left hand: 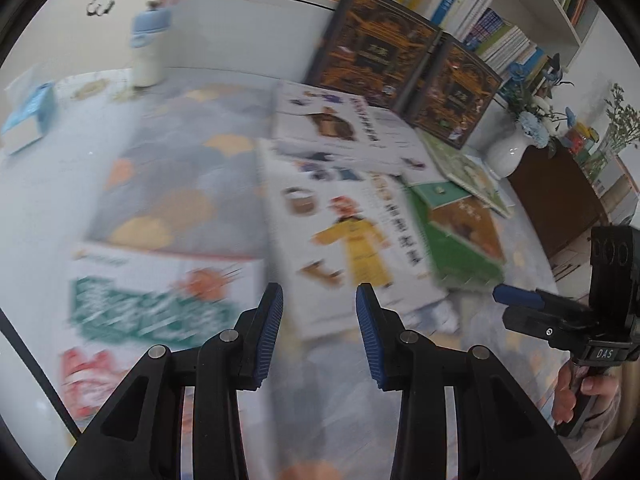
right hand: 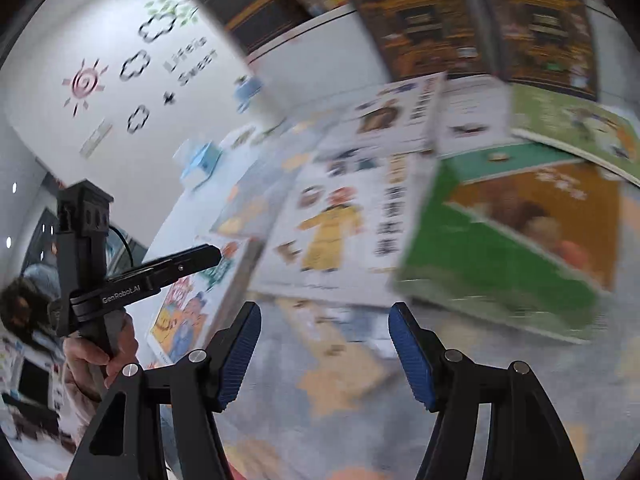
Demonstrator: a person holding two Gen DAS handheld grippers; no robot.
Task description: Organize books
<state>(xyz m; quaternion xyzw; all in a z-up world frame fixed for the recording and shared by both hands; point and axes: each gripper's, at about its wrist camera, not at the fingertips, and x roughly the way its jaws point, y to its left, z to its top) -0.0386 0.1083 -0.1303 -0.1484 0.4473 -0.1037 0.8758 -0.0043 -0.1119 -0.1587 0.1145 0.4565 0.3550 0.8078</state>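
Both grippers, left (left hand: 319,320) and right (right hand: 325,344), are held apart-jawed and empty above the mat (left hand: 176,184). Books (left hand: 352,236) are spread flat ahead, two propped against the shelf (left hand: 256,20).

Black jaws, ribbed blue pads (left hand: 268,332)

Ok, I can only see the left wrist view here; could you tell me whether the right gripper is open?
Observer: Yes, the right gripper is open, with nothing between its fingers.
Operator: Thank you. What lies directly in front of it?
Observer: Bare patterned cloth; the green book lies ahead, off to the right in that view.
Operator: And is there anything on the wall to the left?
Observer: A pink sun sticker, with cloud outlines beside it.
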